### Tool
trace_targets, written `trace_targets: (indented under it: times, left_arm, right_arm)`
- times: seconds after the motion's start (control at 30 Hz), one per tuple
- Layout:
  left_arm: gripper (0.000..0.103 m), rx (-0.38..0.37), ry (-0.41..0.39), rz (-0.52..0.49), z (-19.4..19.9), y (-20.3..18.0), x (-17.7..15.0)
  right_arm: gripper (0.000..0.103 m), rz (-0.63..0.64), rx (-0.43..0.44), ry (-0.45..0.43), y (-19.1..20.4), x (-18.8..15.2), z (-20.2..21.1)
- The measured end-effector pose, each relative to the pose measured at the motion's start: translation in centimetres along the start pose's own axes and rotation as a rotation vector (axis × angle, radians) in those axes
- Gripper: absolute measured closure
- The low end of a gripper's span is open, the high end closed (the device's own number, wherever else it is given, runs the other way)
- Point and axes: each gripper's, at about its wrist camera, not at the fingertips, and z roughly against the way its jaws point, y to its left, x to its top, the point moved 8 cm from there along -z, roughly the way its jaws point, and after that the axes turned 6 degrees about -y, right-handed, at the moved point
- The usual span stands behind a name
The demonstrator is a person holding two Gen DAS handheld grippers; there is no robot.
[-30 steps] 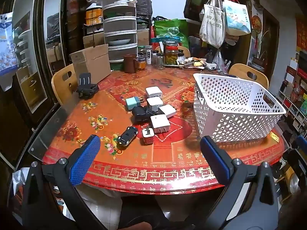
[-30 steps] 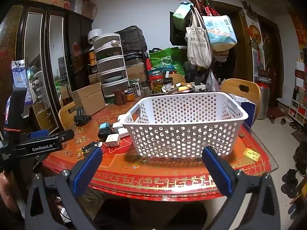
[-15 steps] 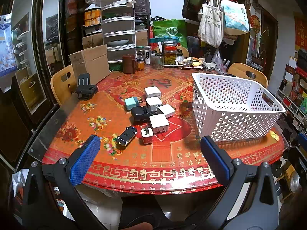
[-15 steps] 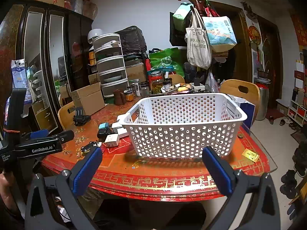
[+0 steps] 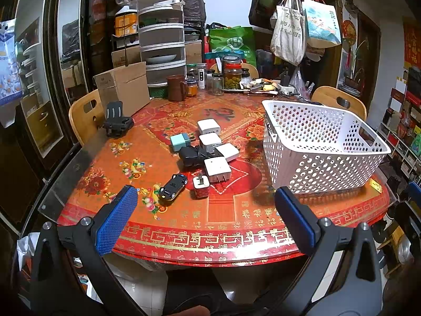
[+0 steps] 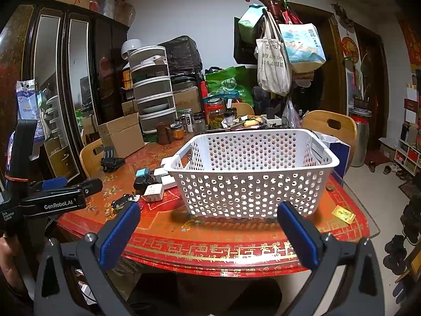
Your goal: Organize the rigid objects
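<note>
Both jaws gape empty — the left gripper (image 5: 205,210) risks scattering the clustered chargers (image 5: 210,147) at frame centre, missing the basket (image 5: 315,142).

The desk (image 5: 226,218) carries a red and orange cloth printed with multicoloured flower motifs and a gold key-pattern border with gold characters. The basket (image 5: 315,158) is white, perforated with rows of round holes over its walls. Four chargers are white; the nearest white charger (image 5: 217,169) shows metal prongs. One charger (image 5: 179,142) is pale teal. The adapter (image 5: 190,156) is black. The toy car (image 5: 173,186) is black with blue accents. The small plug (image 5: 201,184) is white on top with a red side. Both pairs of fingers (image 5: 115,223) are blue with a fine dotted texture, mounted on dark grey frames. The cardboard box (image 5: 123,88) is plain brown.
</note>
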Motion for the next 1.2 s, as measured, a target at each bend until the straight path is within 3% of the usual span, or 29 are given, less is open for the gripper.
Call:
trace_targets:
  times: [1.2]
  left_arm:
    - [0.0, -0.007, 0.003, -0.013, 0.54, -0.29, -0.01]
  right_arm:
    - [0.0, 0.003, -0.003, 0.001, 0.01, -0.13, -0.15]
